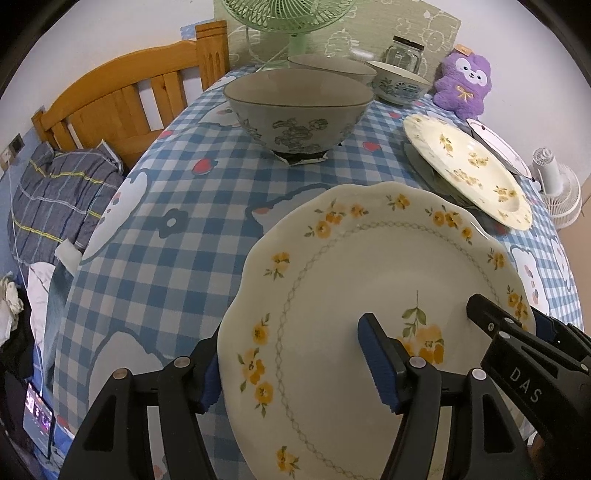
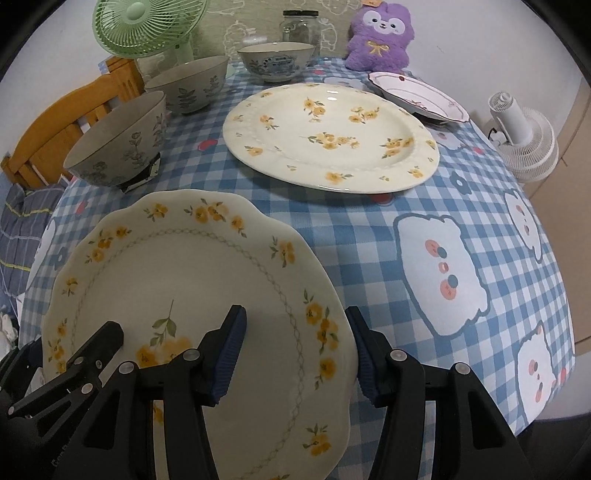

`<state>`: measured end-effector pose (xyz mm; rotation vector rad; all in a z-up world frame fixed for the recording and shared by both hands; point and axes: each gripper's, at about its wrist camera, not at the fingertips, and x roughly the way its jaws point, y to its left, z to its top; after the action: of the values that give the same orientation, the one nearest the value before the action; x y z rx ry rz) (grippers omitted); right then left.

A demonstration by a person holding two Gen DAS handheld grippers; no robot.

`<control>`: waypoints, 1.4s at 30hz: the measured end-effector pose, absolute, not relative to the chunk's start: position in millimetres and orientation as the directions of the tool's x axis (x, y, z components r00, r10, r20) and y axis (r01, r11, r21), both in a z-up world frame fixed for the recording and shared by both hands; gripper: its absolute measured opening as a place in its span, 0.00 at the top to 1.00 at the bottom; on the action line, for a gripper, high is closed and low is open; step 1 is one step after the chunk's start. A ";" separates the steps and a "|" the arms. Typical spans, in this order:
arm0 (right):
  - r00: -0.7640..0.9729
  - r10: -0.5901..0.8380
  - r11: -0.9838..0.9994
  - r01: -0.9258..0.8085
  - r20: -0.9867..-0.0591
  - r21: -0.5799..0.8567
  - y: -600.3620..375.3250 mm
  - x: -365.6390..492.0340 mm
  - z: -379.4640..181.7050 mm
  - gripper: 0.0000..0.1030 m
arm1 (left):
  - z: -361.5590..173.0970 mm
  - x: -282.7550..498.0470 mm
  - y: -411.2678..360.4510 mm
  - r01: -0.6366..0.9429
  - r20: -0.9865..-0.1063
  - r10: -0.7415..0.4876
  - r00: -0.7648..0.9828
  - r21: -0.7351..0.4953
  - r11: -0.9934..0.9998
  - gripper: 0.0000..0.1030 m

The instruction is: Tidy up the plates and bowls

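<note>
Plates [image 2: 332, 136] beside bowls [image 2: 118, 147], fan [image 2: 147, 26] behind

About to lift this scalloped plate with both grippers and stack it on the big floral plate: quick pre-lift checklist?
1. Left gripper straddles scalloped plate rim: ok.
2. Right gripper straddles opposite rim: ok.
3. Pads pressing firmly on the rim: cannot tell.
4. Large floral plate bare on top: ok.
5. Path there free of grey floral bowl: ok, it sits off to the side.
6. Small pink-rimmed plate apart from the floral plate: cannot tell.
</note>
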<state>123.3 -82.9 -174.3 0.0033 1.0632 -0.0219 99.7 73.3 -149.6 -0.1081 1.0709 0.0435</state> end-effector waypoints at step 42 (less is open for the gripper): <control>0.489 -0.061 0.994 0.107 -0.870 -0.010 -203.7 102.0 -152.8 0.55 | -133.6 94.6 -30.7 -0.001 -0.874 -0.055 0.483 -0.063 0.998 0.53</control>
<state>102.0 -203.7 -152.8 0.0479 1.0556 -0.1022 94.6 -30.7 -133.6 -0.0577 1.0659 -0.0332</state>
